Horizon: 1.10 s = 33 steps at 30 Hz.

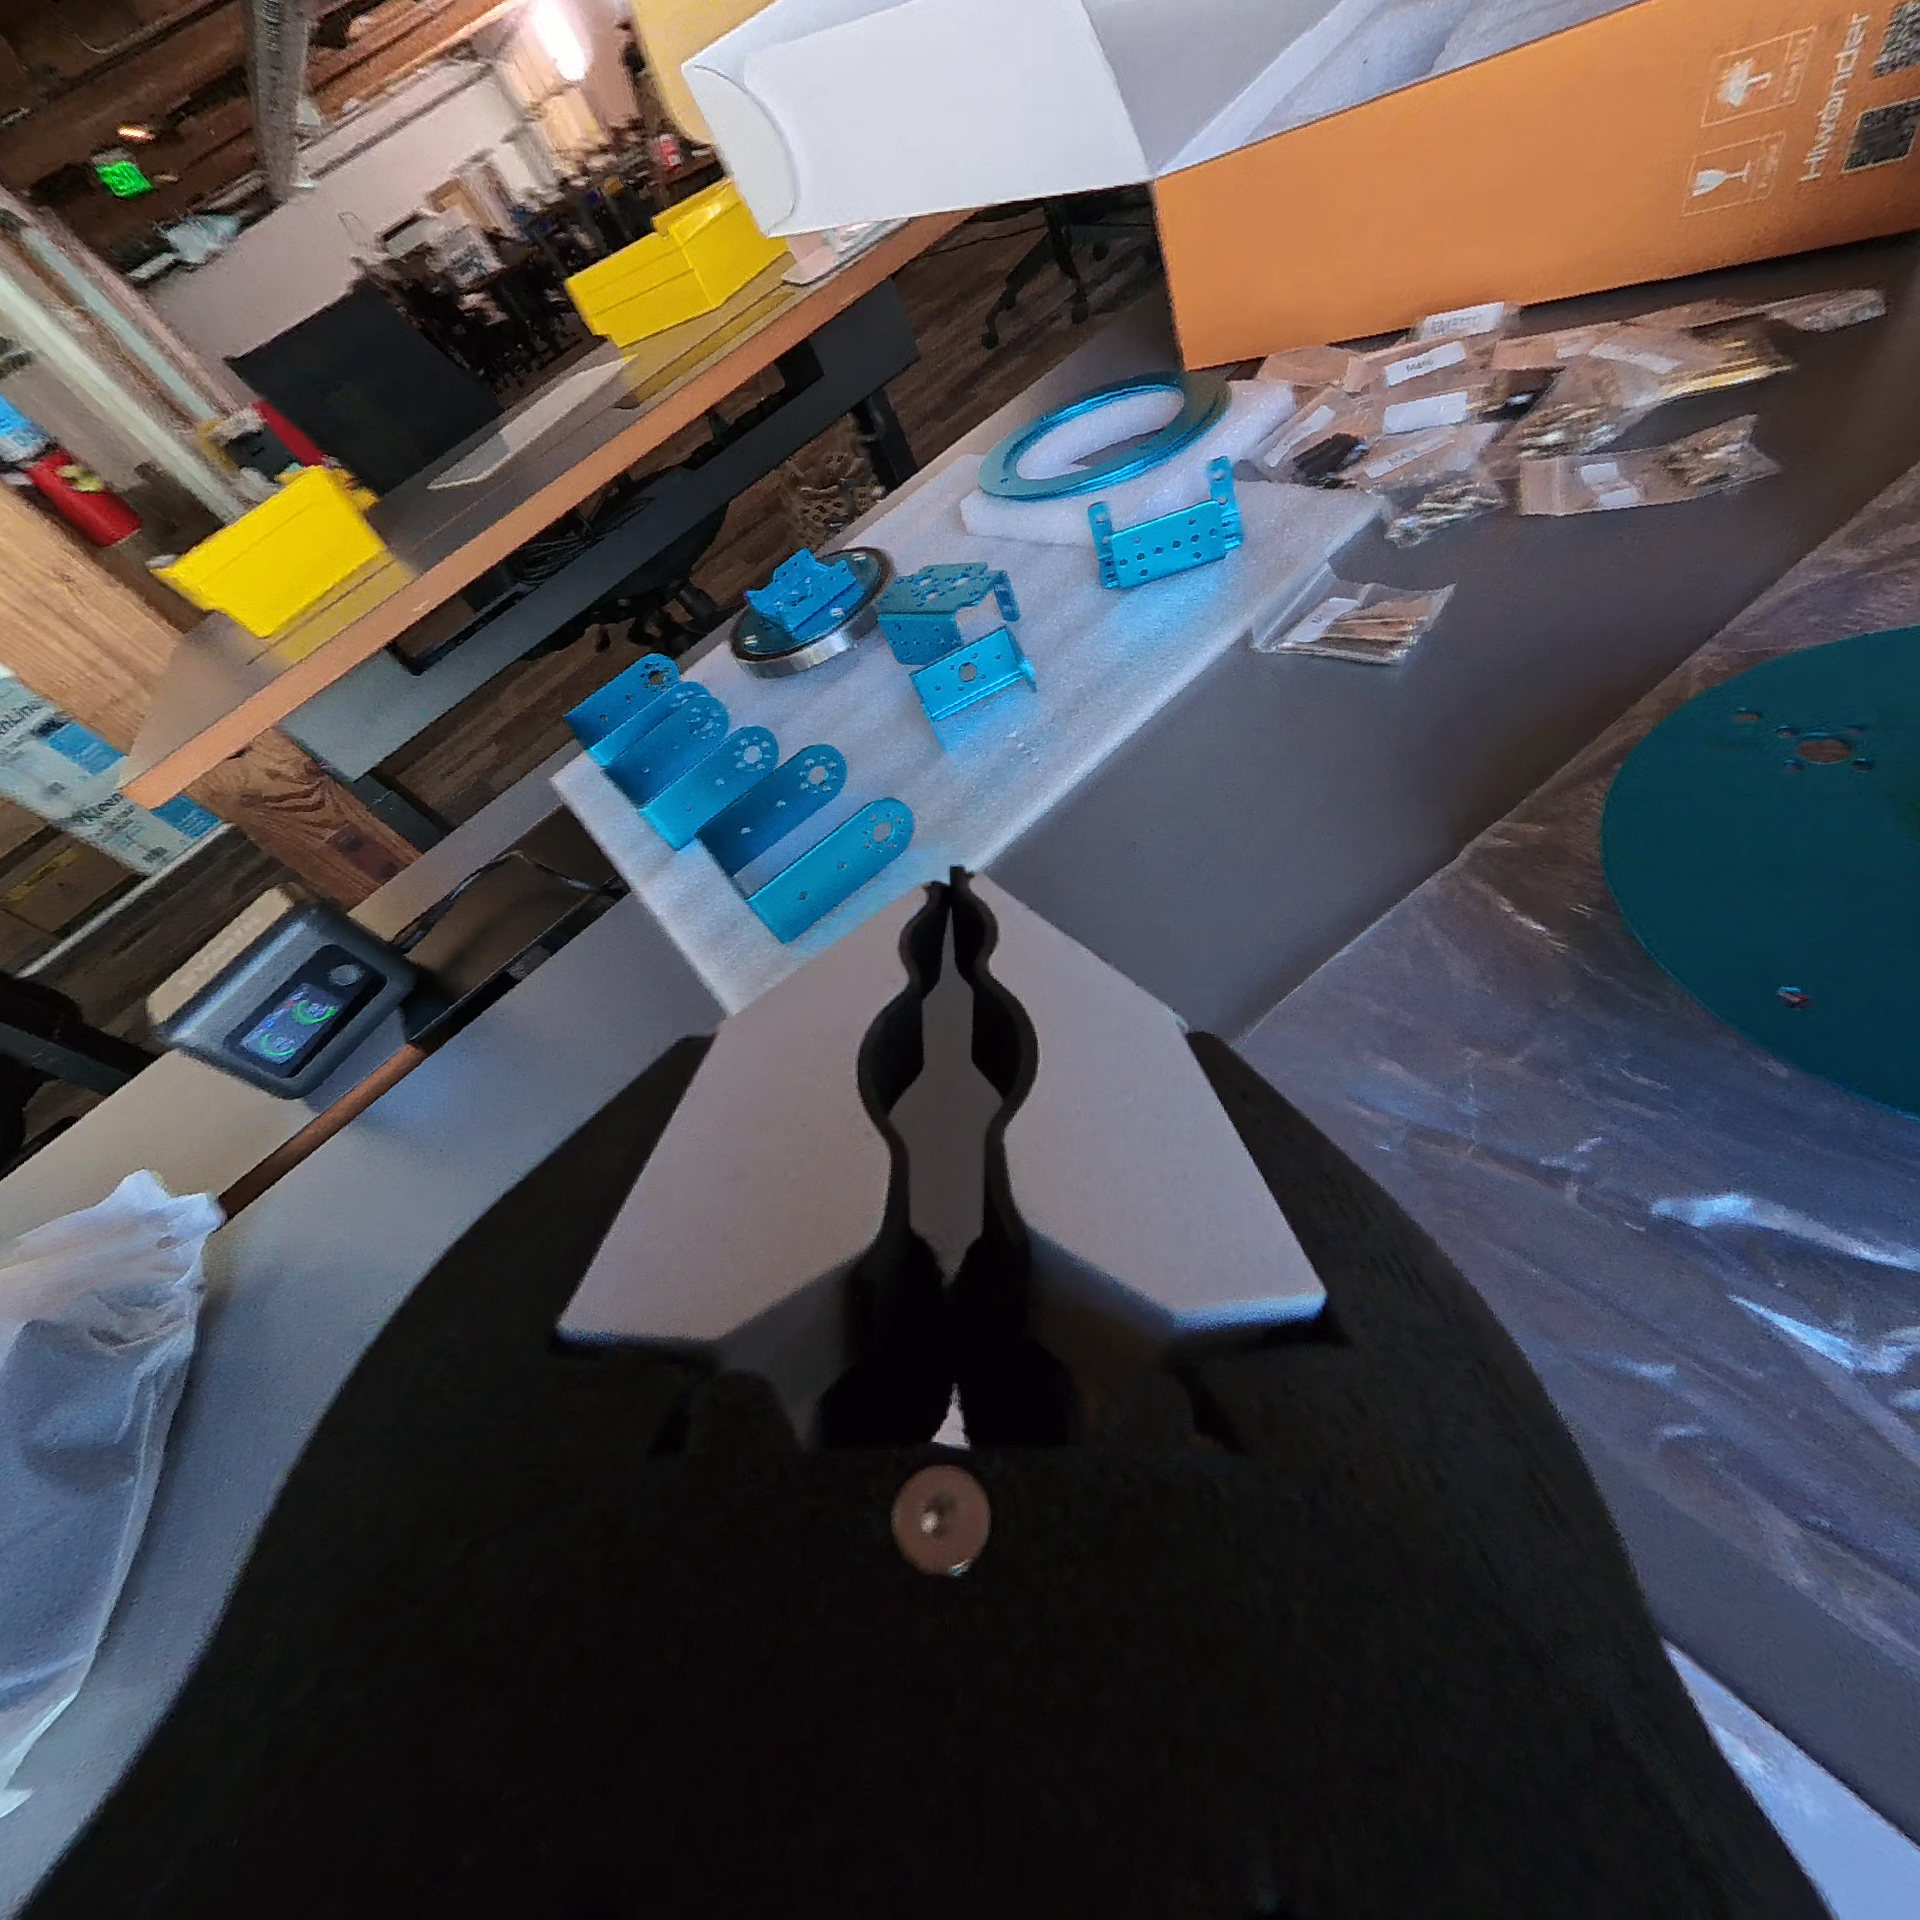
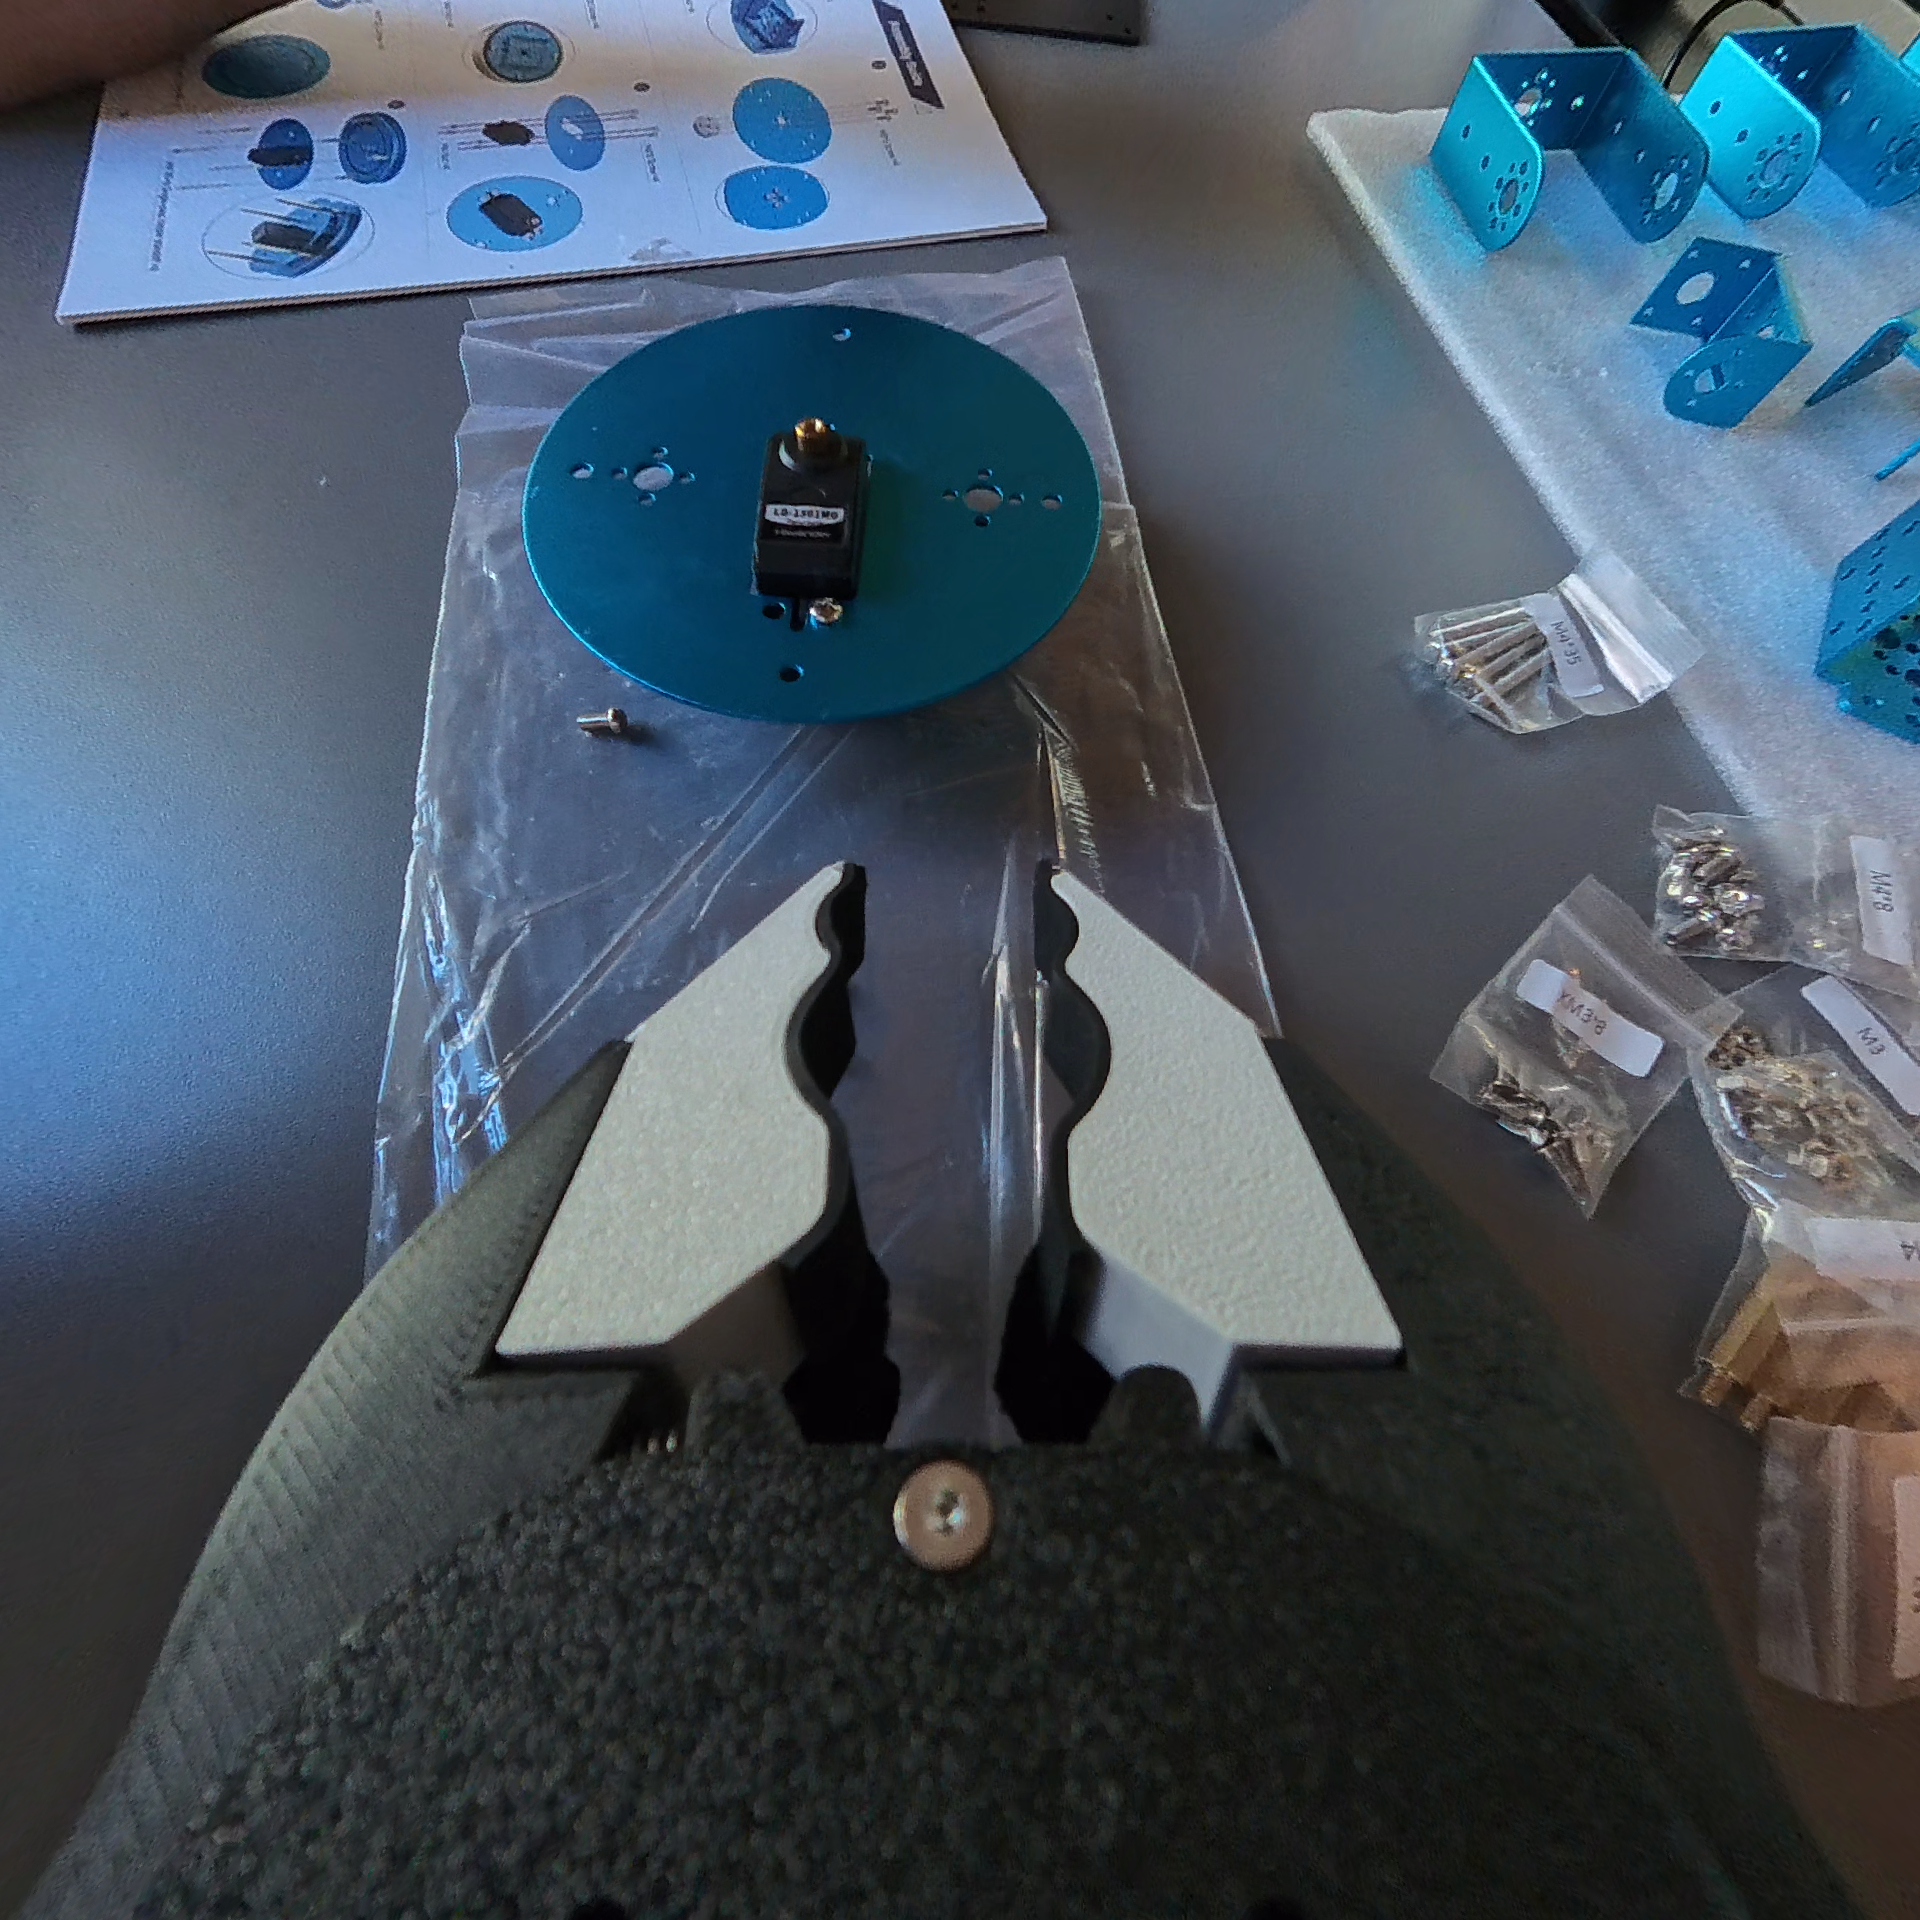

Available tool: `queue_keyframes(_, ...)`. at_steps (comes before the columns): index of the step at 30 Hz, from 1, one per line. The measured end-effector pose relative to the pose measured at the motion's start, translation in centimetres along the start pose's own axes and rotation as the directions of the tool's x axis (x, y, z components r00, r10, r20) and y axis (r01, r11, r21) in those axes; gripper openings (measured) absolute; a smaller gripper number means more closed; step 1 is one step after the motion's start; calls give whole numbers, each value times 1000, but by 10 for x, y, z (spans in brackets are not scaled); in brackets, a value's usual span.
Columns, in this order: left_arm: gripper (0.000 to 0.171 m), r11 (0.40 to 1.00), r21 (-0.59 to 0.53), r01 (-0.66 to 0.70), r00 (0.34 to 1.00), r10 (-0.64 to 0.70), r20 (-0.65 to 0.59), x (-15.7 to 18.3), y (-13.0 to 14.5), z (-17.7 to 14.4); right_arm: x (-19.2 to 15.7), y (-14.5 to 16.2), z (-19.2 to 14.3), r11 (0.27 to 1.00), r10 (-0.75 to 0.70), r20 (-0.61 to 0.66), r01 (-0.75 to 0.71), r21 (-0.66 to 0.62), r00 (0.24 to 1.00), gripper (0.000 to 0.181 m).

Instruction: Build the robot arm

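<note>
1. Teal round metal plate [image 2: 810, 520], bearing a black servo [image 2: 808, 520], is seen at upper centre on a clear plastic bag [image 2: 644, 883].
2. Right gripper [image 2: 951, 883] is held open and empty over that bag.
3. Left gripper [image 1: 954, 883] is closed on nothing, near blue metal brackets [image 1: 748, 790] at frame centre.
</note>
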State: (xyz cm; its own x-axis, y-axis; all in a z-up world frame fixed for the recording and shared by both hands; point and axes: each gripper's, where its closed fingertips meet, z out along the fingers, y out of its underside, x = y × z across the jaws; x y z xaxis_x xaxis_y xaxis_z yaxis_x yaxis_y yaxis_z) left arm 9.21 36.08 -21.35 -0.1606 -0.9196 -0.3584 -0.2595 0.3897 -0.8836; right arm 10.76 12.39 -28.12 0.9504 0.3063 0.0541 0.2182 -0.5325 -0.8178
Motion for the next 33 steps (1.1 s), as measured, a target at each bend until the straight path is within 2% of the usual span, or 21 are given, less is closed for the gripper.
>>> queue_keyframes(1, 0, 1000, -3, 23, 995, -23, -101, 16, -2, -1, 0, 0, 0, 1000, 0, 0, 0, 0, 1000, 32)
queue_keyframes(2, 3, 998, -27, 51, 964, -56, -259, 42, -2, -4, 0, 0, 0, 1000, 0, -1, 0, -1, 1000, 31)
queue_keyframes(3, 7, 996, -70, 59, 905, -83, -417, 69, -2, -12, 0, 0, 0, 1000, 0, 0, 0, -1, 1000, 32)
queue_keyframes(4, 8, 995, -92, 45, 860, -85, -503, 88, -7, -17, 0, 0, 0, 1000, 2, -1, -2, 0, 1000, 32)
queue_keyframes(6, 19, 1000, -8, -12, 814, 5, -580, 112, -35, -28, 0, -1, -1, 1000, 12, 6, -12, 6, 1000, 32)
queue_keyframes(8, 17, 989, 30, -144, 750, 129, -649, 135, -50, -38, -4, -4, -2, 999, 27, 25, -27, 18, 999, 33)
queue_keyframes(12, 21, 904, -132, -407, 638, 178, -749, 162, -39, -29, -21, -14, -3, 996, 83, 104, -86, 29, 991, 32)
queue_keyframes(14, 22, 867, -140, -477, 604, 208, -770, 173, -35, -22, -31, -17, -1, 990, 138, 145, -140, 8, 980, 34)
queue_keyframes(16, 20, 841, -123, -527, 582, 251, -774, 179, -32, -14, -38, -19, 1, 974, 224, 185, -223, -23, 957, 44)
queue_keyframes(17, 19, 839, -118, -532, 572, 253, -780, 182, -32, -13, -43, -21, 0, 965, 260, 217, -258, -40, 941, 52)
queue_keyframes(20, 17, 846, -110, -522, 518, 212, -829, 192, -32, -17, -47, -24, 0, 955, 294, 241, -291, -48, 925, 52)
queue_keyframes(27, 17, 788, -97, -607, 415, 210, -885, 190, -32, -15, -52, -24, 9, 920, 389, 290, -383, -77, 875, 64)
queue_keyframes(33, 17, 775, -84, -626, 334, 170, -927, 195, -23, -16, -50, -32, 12, 900, 428, 318, -431, -66, 846, 64)
